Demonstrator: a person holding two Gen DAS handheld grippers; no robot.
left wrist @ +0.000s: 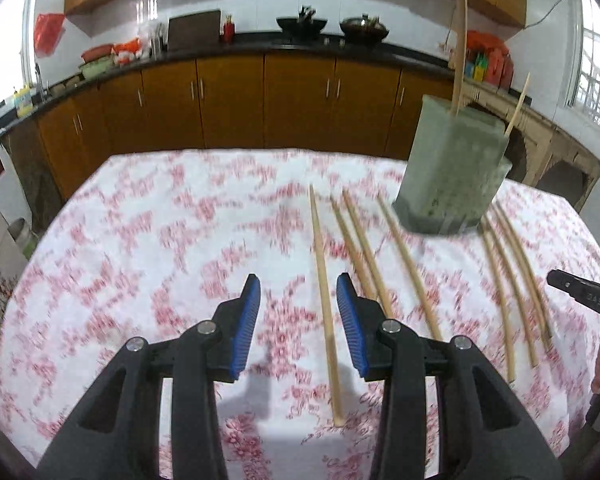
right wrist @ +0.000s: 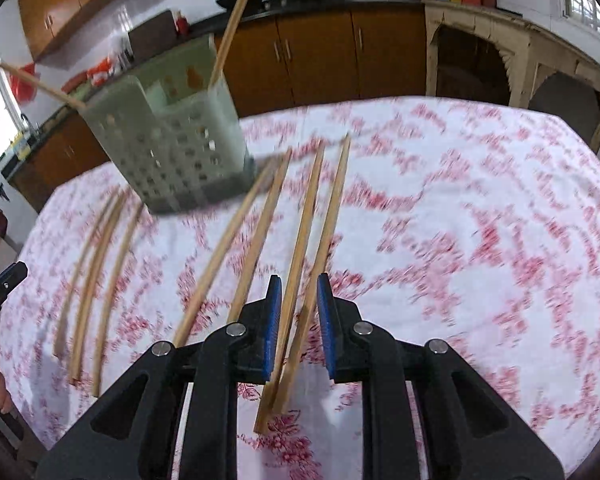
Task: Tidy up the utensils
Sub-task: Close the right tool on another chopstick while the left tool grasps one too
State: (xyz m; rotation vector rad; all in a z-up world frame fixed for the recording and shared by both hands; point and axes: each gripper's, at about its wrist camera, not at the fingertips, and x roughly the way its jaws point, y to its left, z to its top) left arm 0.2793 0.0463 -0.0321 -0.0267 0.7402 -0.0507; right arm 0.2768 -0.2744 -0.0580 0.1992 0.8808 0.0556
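Observation:
Several wooden chopsticks lie in rows on the floral tablecloth (left wrist: 140, 240). A pale green perforated holder (left wrist: 454, 172) stands at the far right of the left wrist view with two chopsticks (left wrist: 460, 48) upright in it; it also shows in the right wrist view (right wrist: 172, 148). My left gripper (left wrist: 298, 292) is open above the cloth, with one chopstick (left wrist: 324, 292) lying between its blue pads. My right gripper (right wrist: 298, 292) is open, its pads astride a pair of chopsticks (right wrist: 300, 280) lying on the cloth. The right gripper's tip (left wrist: 580, 294) shows at the left view's right edge.
The table's far edge runs in front of brown kitchen cabinets (left wrist: 228, 100) and a black counter with woks (left wrist: 364, 28). A worn wooden cabinet (right wrist: 520, 60) stands behind the table's right side. The image is motion-blurred.

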